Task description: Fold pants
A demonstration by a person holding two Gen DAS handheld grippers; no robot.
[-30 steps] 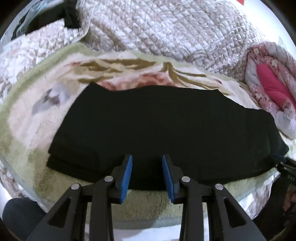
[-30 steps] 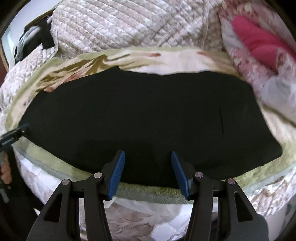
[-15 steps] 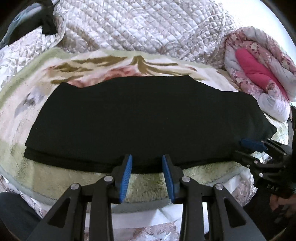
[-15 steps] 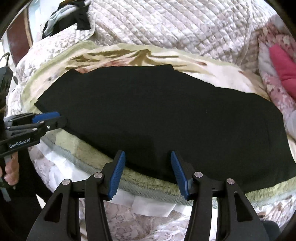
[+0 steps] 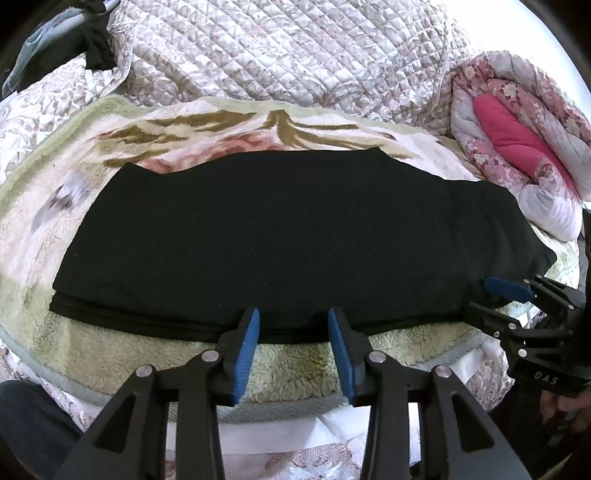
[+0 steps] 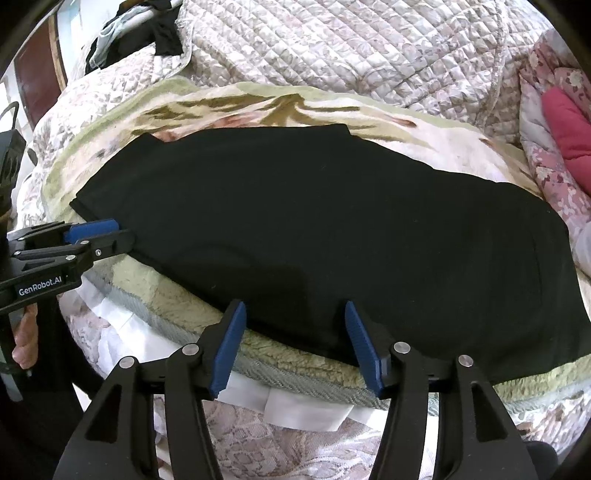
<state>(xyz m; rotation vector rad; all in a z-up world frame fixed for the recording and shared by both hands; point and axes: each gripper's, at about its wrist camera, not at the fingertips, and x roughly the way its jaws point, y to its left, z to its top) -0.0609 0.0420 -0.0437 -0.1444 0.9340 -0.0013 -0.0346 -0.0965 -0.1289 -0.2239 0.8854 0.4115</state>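
The black pants [image 5: 288, 236] lie folded lengthwise in a long flat strip across a fleecy floral blanket [image 5: 291, 365]; they also show in the right wrist view [image 6: 332, 229]. My left gripper [image 5: 293, 325] is open and empty, its blue pads at the pants' near edge toward the left end. My right gripper [image 6: 295, 317] is open and empty at the near edge toward the right end. Each gripper shows in the other's view: the right one [image 5: 517, 295] at the strip's right end, the left one [image 6: 96, 236] at its left end.
A quilted bedspread [image 5: 295, 55] is heaped behind the blanket. A rolled pink floral duvet [image 5: 517, 136] lies at the right. Dark clothes [image 6: 147, 33] hang at the back left. The bed's near edge with white sheet [image 6: 295, 402] runs below the grippers.
Both grippers have drawn back from over the pants toward the near edge of the bed and stayed open. The pants have not moved.
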